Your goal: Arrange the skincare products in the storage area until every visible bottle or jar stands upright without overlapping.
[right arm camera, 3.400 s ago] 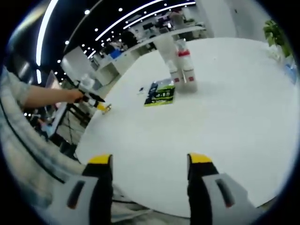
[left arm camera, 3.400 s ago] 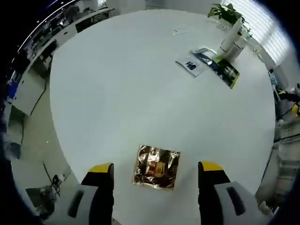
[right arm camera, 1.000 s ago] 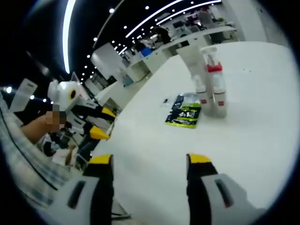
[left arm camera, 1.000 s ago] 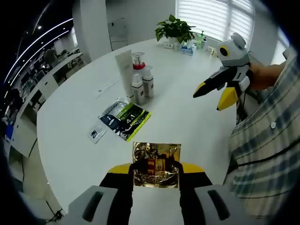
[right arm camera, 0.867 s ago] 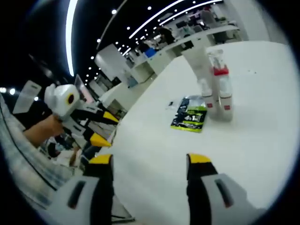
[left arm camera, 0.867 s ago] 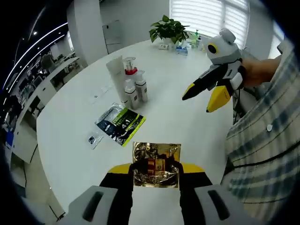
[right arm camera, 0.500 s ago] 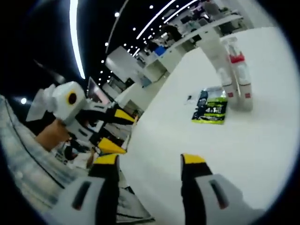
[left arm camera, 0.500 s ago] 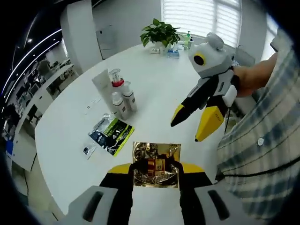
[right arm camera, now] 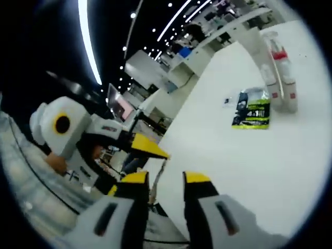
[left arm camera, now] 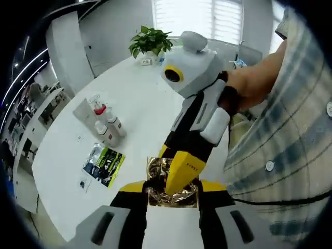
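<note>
My left gripper (left arm camera: 172, 185) is shut on a crinkled gold foil sachet (left arm camera: 155, 171), held in the air beside the white table (left arm camera: 145, 104). My right gripper (left arm camera: 176, 171) reaches in from the upper right, its yellow jaws over the sachet. In the right gripper view its own jaws (right arm camera: 166, 179) stand narrowed, a gap still between them, with the sachet's thin edge (right arm camera: 158, 179) in that gap. The left gripper (right arm camera: 148, 155) comes in from the left. A white tube and two pump bottles (left arm camera: 104, 124) stand upright together on the table, bottles (right arm camera: 280, 67) at far right.
A green and black sachet (left arm camera: 104, 165) lies flat near the bottles, with a small packet (left arm camera: 83, 184) beside it. A potted plant (left arm camera: 150, 41) stands at the table's far edge. A person's arm and plaid shirt (left arm camera: 290, 135) take up the right side. An office with desks lies behind.
The right gripper has moved in to the held gold sachet and its jaws have narrowed. The left gripper has kept its hold and backed away from the table.
</note>
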`<state>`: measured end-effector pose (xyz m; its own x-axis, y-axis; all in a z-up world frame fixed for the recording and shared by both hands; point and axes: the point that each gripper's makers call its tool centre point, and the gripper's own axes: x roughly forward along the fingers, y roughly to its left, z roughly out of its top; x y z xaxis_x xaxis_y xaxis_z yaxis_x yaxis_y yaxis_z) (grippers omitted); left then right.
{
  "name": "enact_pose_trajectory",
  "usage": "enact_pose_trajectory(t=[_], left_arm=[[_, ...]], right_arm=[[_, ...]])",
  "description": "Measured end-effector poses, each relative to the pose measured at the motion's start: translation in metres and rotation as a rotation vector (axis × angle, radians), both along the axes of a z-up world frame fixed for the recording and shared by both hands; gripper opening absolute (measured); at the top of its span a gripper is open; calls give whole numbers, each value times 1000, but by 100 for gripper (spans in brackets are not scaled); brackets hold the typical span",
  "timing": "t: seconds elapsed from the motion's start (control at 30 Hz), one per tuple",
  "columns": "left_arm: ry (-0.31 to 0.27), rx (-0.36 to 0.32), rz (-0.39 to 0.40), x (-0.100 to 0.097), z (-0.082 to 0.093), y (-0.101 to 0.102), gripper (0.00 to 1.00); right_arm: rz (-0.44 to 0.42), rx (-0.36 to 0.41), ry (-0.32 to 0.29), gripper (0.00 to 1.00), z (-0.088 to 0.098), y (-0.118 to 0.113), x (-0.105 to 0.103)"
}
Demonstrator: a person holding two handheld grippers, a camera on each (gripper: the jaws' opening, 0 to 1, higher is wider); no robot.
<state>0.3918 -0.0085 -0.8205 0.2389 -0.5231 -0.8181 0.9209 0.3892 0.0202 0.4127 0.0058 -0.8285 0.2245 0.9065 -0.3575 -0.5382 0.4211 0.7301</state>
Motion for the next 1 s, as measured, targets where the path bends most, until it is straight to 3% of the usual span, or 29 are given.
enact_pose_trajectory(t=[0.07,0.17,0.27,0.4,0.47,0.57,0.67,0.7,0.83,0.93,1.0], left_arm=[[-11,43,-19,-3,-1,1,39],[-28,47,-40,-5,2,1,39],[-20,30,-31,-4,4,3,39],[23,-64,101,1,7,6,44],[98,-137,227,3,7,12,49],[218,-340,401,8,16,10,54],[435,-617,579,13,28,2,52],[499,-649,573,7,29,0,51],[608,-827,624,9,40,-9,41],[652,-898,629,9,47,-14,32],[676,-957,675,15,49,-11,26]], right_arm=[[12,15,14,15,1,2,-4],[36,51,27,2,8,5,-11],[35,29,0,1,7,5,-12],[-14,108,37,0,17,1,-6],[-17,95,2,0,21,-3,-4],[-34,143,-11,0,32,-6,-1],[-52,191,-14,0,40,-9,4],[-79,228,-18,0,47,-9,8],[-112,286,-19,0,59,-11,14],[-121,308,-8,0,61,-11,17],[-133,333,9,0,63,-13,19]])
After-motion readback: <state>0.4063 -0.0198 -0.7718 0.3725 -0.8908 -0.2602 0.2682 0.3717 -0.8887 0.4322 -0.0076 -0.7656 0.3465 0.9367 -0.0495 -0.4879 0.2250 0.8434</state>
